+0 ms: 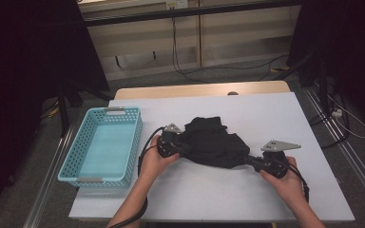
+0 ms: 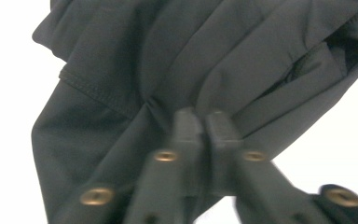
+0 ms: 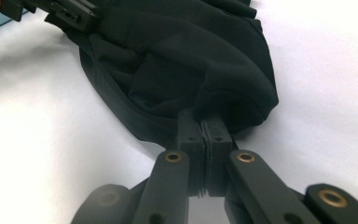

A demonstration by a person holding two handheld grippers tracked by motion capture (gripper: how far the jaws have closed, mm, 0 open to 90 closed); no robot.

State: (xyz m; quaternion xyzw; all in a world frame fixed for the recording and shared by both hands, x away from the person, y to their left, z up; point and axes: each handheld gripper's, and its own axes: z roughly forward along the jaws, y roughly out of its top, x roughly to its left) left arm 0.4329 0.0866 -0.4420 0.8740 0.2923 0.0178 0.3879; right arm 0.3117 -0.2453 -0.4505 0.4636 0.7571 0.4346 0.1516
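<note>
A crumpled black garment (image 1: 214, 141) lies in the middle of the white table (image 1: 266, 114). My left gripper (image 1: 179, 148) holds its left edge, jaws pressed together on a fold of the black fabric (image 2: 177, 70). In the left gripper view the gripper (image 2: 206, 117) pinches the cloth just below a stitched hem. My right gripper (image 1: 252, 160) is shut on the garment's right end. In the right gripper view that gripper (image 3: 206, 122) clamps a bunched fold of the garment (image 3: 186, 60), and the other gripper shows at the top left.
A light blue perforated basket (image 1: 103, 145) stands at the left of the table, with nothing inside. The table's far edge meets a wooden strip (image 1: 199, 89). Cables run over the floor beyond and to the right.
</note>
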